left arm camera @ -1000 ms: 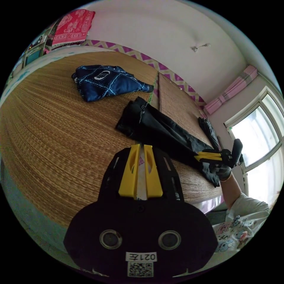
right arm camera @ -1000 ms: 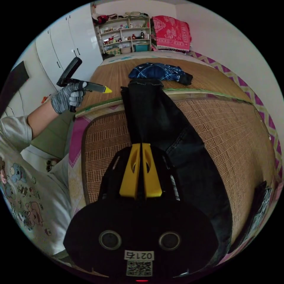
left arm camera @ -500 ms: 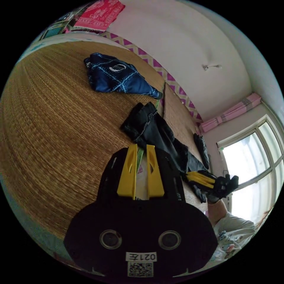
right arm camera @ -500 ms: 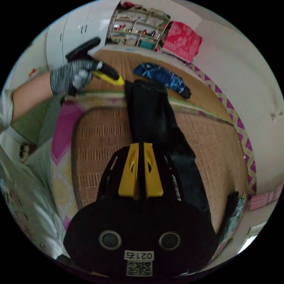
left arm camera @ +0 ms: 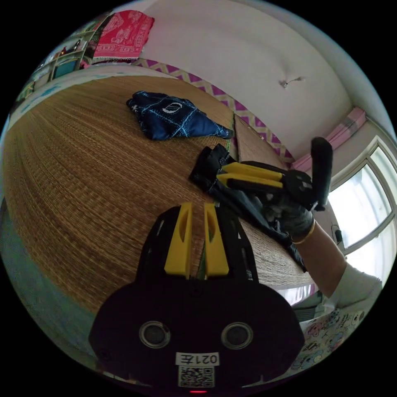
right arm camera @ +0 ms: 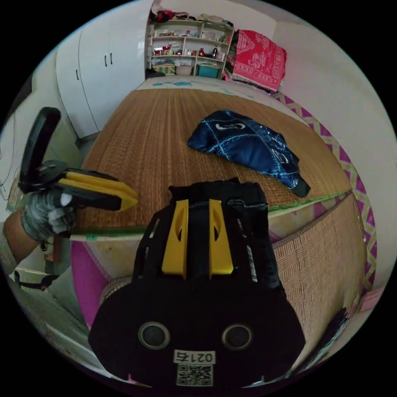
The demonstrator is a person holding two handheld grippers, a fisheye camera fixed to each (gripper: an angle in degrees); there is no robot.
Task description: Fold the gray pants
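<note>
Since the earlier frames, the right gripper (left arm camera: pixel 221 173) has been carried along the dark pants (left arm camera: pixel 244 202) toward their far end, and the long stretch of cloth once seen lying out flat is now seen bunched beneath it

Seen from the left gripper view, the woven mat (left arm camera: pixel 82 165) is spread over the bed; a folded blue garment (left arm camera: pixel 173 118) is laid near the mat's far edge, well apart from the pants. The left gripper (left arm camera: pixel 194 204) is held above the mat's near edge with its yellow jaws slightly parted and nothing between them. Just past it, the pants are draped across the seam where the large mat meets a second mat (left arm camera: pixel 264 256). The right gripper is seen over the pants' bunched end, its jaws a little apart; a grip on the cloth cannot be told from here. A gloved hand (left arm camera: pixel 289 211) is wrapped round its handle.

In the right gripper view, the left gripper (right arm camera: pixel 134 198) is seen at the left beside the mat's edge. The right gripper's (right arm camera: pixel 196 202) jaws are parted over the dark fabric (right arm camera: pixel 231 194), which is gathered at the mat's edge; whether both jaws press on it cannot be told. The blue garment (right arm camera: pixel 248 149) is set beyond, toward the right edge
</note>
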